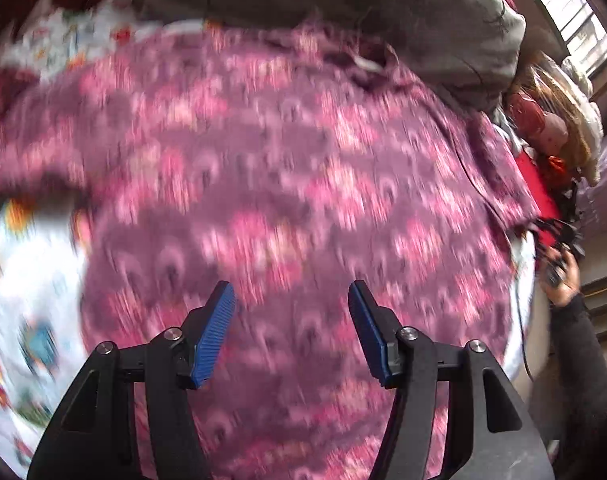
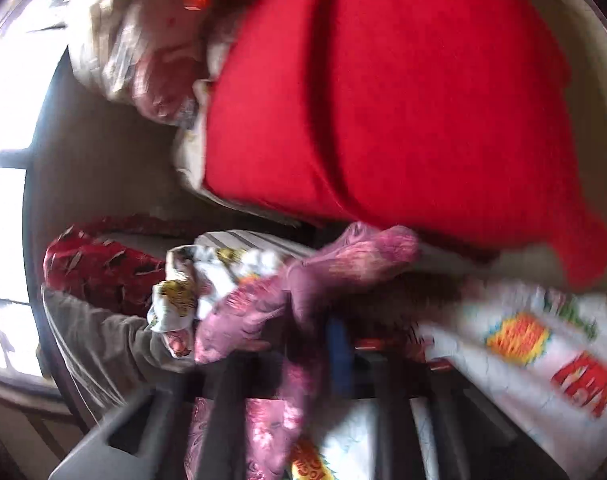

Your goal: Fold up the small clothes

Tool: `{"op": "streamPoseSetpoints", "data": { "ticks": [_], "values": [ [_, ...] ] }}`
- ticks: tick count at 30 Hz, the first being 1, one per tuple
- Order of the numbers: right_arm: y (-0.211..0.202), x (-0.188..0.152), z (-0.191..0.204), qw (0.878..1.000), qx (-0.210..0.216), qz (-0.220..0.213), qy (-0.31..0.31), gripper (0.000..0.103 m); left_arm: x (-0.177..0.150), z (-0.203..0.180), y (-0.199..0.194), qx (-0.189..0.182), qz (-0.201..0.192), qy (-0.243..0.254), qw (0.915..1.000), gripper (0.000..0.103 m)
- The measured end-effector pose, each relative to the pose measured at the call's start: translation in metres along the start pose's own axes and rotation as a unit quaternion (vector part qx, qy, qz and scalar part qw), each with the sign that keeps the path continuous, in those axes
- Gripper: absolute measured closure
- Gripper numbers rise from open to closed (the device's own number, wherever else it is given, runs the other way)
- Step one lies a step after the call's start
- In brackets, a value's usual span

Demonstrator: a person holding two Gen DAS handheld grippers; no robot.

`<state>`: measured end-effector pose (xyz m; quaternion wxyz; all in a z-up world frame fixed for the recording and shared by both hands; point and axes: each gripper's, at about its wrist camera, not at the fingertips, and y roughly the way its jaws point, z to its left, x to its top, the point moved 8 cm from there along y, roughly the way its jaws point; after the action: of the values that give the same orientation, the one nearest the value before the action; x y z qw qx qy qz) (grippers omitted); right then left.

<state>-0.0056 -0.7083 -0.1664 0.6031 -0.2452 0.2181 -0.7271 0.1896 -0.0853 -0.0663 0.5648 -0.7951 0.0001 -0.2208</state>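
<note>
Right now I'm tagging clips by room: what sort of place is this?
Probably a bedroom: a purple patterned garment spread on a cartoon-print bedsheet, heaped clothes and a window alongside.

The bed is spread with a white sheet (image 1: pixel 35 264) printed in bright cartoon patches, and that sheet shows bare only along the near left side and in a strip at the far left corner. A purple-and-pink patterned garment (image 1: pixel 287 176) lies spread wide over most of it, blurred in both views. Beyond it, along the far edge, a grey garment (image 1: pixel 383 12) lies heaped. Toward the right edge a red cloth (image 2: pixel 383 100) lies beside the patterned one, with a jumble of pale and reddish clothes (image 1: pixel 543 124) piled past it.
</note>
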Motion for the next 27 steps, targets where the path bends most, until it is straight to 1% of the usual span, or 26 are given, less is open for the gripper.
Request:
{"op": "streamPoseSetpoints", "data": {
  "ticks": [3, 5, 6, 7, 9, 11, 12, 14, 16, 19, 23, 25, 26, 27],
  "values": [
    [-0.031, 0.021, 0.02, 0.997, -0.011, -0.047, -0.057, 0.094, 0.028, 0.008, 0.006, 0.022, -0.015, -0.004, 0.9996, 0.045],
    [-0.048, 0.038, 0.028, 0.994, -0.024, -0.079, -0.076, 0.094, 0.04, 0.019, 0.011, 0.032, -0.022, -0.019, 0.9991, 0.045],
    [-0.059, 0.048, 0.03, 0.991, -0.04, -0.095, -0.082, 0.095, 0.043, 0.024, 0.015, 0.037, -0.022, -0.025, 0.9987, 0.045],
    [-0.064, 0.055, 0.03, 0.99, -0.053, -0.097, -0.087, 0.095, 0.045, 0.028, 0.019, 0.041, -0.02, -0.031, 0.9985, 0.045],
    [-0.066, 0.057, 0.032, 0.989, -0.068, -0.089, -0.096, 0.095, 0.045, 0.038, 0.031, 0.04, -0.006, -0.049, 0.9979, 0.045],
    [-0.067, 0.051, 0.044, 0.987, -0.066, -0.091, -0.119, 0.095, 0.04, 0.044, 0.04, 0.035, 0.006, -0.064, 0.9973, 0.045],
    [-0.065, 0.047, 0.052, 0.985, -0.064, -0.093, -0.129, 0.095, 0.039, 0.046, 0.041, 0.034, 0.002, -0.065, 0.9973, 0.045],
    [-0.061, 0.033, 0.069, 0.984, -0.048, -0.083, -0.151, 0.095, 0.039, 0.044, 0.04, 0.036, -0.004, -0.054, 0.9979, 0.044],
    [-0.056, 0.012, 0.087, 0.983, -0.031, -0.062, -0.173, 0.095, 0.038, 0.043, 0.04, 0.038, -0.004, -0.046, 0.9982, 0.044],
    [-0.043, -0.032, 0.114, 0.979, 0.001, -0.019, -0.204, 0.095, 0.038, 0.042, 0.04, 0.033, -0.003, -0.047, 0.9983, 0.043],
    [-0.026, -0.1, 0.145, 0.968, 0.033, 0.04, -0.246, 0.094, 0.037, 0.041, 0.035, 0.021, -0.002, -0.051, 0.9985, 0.043],
    [-0.019, -0.137, 0.159, 0.96, 0.041, 0.068, -0.27, 0.094, 0.033, 0.044, 0.031, 0.017, -0.002, -0.053, 0.9984, 0.043],
    [-0.014, -0.159, 0.167, 0.954, 0.046, 0.084, -0.286, 0.094, 0.032, 0.045, 0.03, 0.012, -0.001, -0.054, 0.9984, 0.043],
    [-0.011, -0.174, 0.172, 0.949, 0.048, 0.094, -0.297, 0.094, 0.03, 0.048, 0.027, 0.008, 0.0, -0.056, 0.9984, 0.043]
  ]
}}
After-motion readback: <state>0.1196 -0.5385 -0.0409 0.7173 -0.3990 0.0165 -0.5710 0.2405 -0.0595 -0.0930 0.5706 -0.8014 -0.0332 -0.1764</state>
